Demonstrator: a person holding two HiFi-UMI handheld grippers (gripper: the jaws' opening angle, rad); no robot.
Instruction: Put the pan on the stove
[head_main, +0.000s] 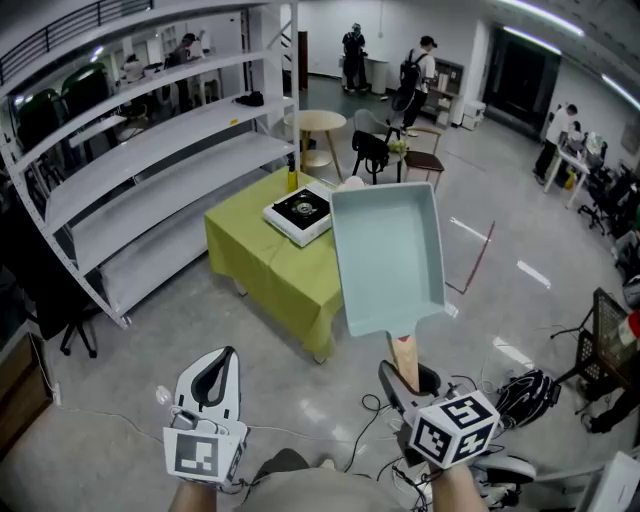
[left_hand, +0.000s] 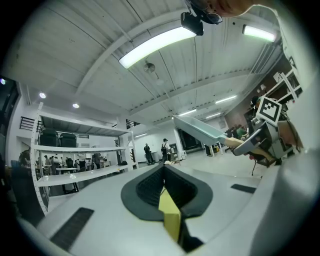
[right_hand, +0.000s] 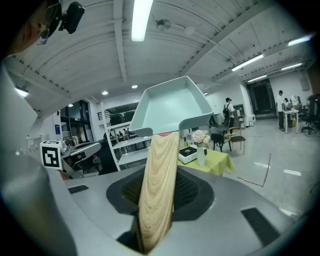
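My right gripper (head_main: 402, 378) is grasping the pan (head_main: 388, 255) by its wooden handle (right_hand: 157, 190) | left gripper (head_main: 213, 375) is hanging clenched, empty | risk: pan maybe twisting in my grip, slipping before stove (head_main: 303, 210).

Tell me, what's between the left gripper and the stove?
Only shiny bare floor, then the hanging side of the green tablecloth. The head view shows nothing standing between the left gripper and the stove.
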